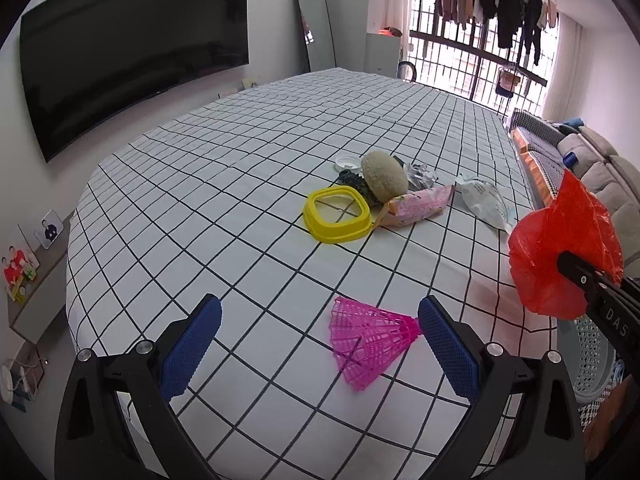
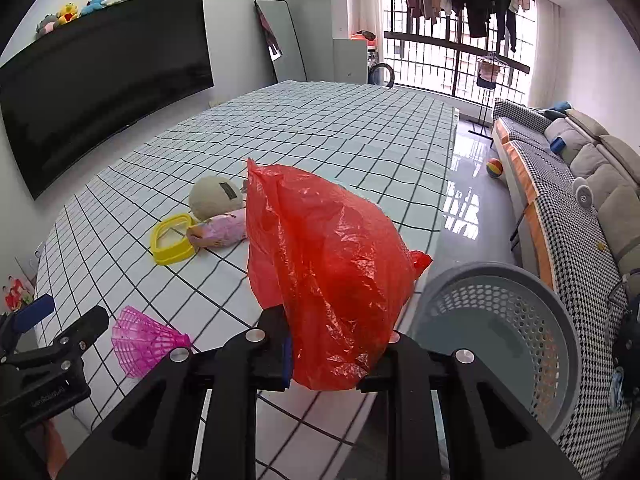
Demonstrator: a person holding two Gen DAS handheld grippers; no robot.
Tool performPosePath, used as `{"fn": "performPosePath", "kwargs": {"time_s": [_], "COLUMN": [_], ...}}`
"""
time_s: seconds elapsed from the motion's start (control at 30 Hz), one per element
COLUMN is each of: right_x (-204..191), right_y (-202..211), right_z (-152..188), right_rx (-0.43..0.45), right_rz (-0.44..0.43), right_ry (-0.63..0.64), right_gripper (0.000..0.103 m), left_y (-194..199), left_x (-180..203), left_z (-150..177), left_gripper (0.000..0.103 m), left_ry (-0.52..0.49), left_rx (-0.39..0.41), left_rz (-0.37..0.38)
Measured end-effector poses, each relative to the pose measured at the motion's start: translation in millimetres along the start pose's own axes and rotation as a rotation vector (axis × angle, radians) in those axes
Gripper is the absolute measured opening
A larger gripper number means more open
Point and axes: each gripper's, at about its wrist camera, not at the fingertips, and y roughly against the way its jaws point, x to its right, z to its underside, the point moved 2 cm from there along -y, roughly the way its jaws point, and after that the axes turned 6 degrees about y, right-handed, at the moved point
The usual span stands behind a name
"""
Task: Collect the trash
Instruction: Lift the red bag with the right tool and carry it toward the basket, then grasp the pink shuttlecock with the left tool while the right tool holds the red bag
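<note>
My right gripper [image 2: 336, 350] is shut on a red plastic bag [image 2: 328, 272] and holds it above the table's right edge; the bag also shows in the left wrist view [image 1: 564, 248]. My left gripper [image 1: 320, 344] is open and empty just above the table, with a pink plastic shuttlecock [image 1: 368, 340] lying between its blue pads [image 1: 448, 344]. The shuttlecock also shows in the right wrist view [image 2: 144, 340]. Further off lies a pile: a yellow ring-shaped lid [image 1: 338, 218], a beige sponge ball [image 1: 384, 176], a pink wrapper [image 1: 420, 206], crumpled foil [image 1: 422, 174] and a white bag [image 1: 486, 202].
The table wears a white cloth with a black grid [image 1: 240, 160]. A grey perforated basket [image 2: 504, 336] stands on the floor beside the table's right edge. A sofa [image 2: 580, 184] runs along the right. A large TV [image 1: 132, 48] hangs on the left wall.
</note>
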Motion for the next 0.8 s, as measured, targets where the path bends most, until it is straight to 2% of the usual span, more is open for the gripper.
{"fn": "performPosePath", "kwargs": {"time_s": [0.4,0.63,0.8], "right_x": [58.1,77.2,86.3], "right_y": [23.1,29.4,25.7], "right_z": [50.5,65.6,68.6], "right_rx": [-0.044,-0.048,-0.053], "right_rz": [0.065,0.069,0.061], "right_ry": [-0.095,-0.139,-0.163], "right_gripper": [0.021,0.021,0.021], "left_y": [-5.4,-17.2,-38.3], "left_x": [27.9,37.3,37.9], "left_z": [19.2,30.6,33.9], "left_gripper": [0.097,0.097,0.097], "left_ry": [-0.037,-0.067,-0.066], "left_rx": [-0.039,-0.08,-0.123], "left_rz": [0.017,0.013,-0.02]}}
